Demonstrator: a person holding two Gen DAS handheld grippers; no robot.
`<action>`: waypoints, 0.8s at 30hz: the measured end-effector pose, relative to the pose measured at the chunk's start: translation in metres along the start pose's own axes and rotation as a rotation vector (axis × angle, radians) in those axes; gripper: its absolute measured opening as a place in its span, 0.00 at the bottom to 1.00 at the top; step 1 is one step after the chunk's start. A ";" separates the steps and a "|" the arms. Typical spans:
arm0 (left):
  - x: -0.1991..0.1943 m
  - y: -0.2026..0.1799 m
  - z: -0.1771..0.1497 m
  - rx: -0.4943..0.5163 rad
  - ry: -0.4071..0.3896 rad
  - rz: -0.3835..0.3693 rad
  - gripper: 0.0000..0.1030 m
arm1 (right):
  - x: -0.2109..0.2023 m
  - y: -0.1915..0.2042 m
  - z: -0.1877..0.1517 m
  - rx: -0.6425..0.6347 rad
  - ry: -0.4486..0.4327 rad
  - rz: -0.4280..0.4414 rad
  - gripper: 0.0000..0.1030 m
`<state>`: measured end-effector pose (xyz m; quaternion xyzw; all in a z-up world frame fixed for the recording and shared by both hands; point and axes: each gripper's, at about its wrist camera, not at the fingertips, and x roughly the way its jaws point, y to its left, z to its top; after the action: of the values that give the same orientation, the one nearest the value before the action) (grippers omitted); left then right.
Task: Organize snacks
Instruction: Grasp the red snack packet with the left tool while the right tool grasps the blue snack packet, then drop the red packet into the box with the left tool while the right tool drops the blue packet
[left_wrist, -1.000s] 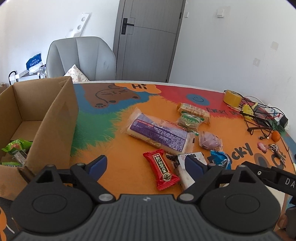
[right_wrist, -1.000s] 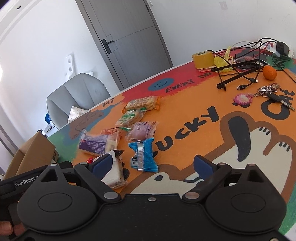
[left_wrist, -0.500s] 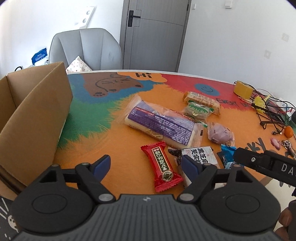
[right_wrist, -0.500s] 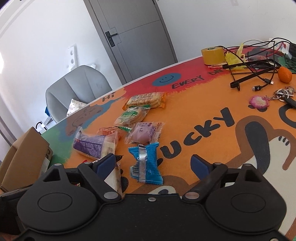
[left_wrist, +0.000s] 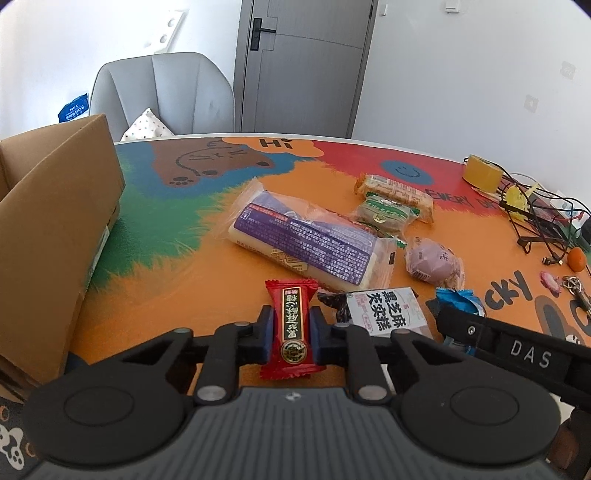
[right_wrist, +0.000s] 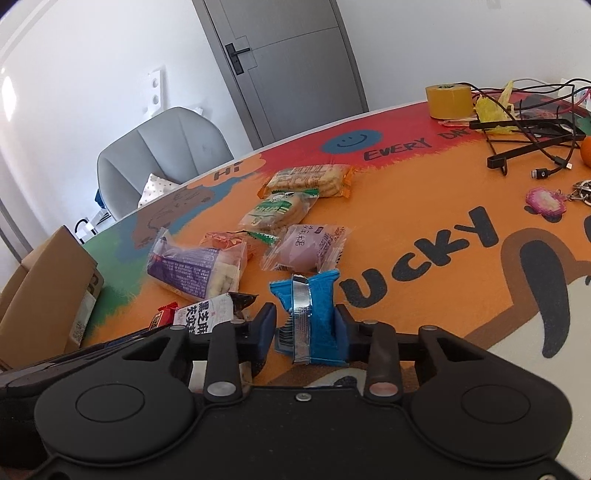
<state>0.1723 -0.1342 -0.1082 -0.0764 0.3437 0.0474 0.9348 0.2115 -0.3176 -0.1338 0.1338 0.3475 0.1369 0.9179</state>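
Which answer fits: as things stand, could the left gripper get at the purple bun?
Probably not at once. The left gripper is shut on the red snack, so its jaws are taken. The purple bun itself lies uncovered on the table, beyond the white packet.

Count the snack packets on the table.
8: red packet gripped by the left hand-held gripper, blue in the closing right hand-held gripper, white between them, long purple, round purple, orange, green, tan farther off. The box may hide more.
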 end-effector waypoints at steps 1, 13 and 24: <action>-0.001 0.000 -0.001 -0.002 -0.002 -0.002 0.18 | -0.002 0.000 -0.001 0.005 -0.001 0.003 0.32; -0.043 0.019 0.008 -0.015 -0.075 -0.013 0.18 | -0.030 0.016 -0.002 0.027 -0.090 0.051 0.30; -0.080 0.049 0.026 -0.043 -0.156 -0.015 0.18 | -0.048 0.058 0.006 -0.021 -0.140 0.110 0.30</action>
<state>0.1209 -0.0847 -0.0418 -0.0951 0.2683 0.0536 0.9571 0.1716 -0.2808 -0.0812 0.1522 0.2733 0.1811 0.9324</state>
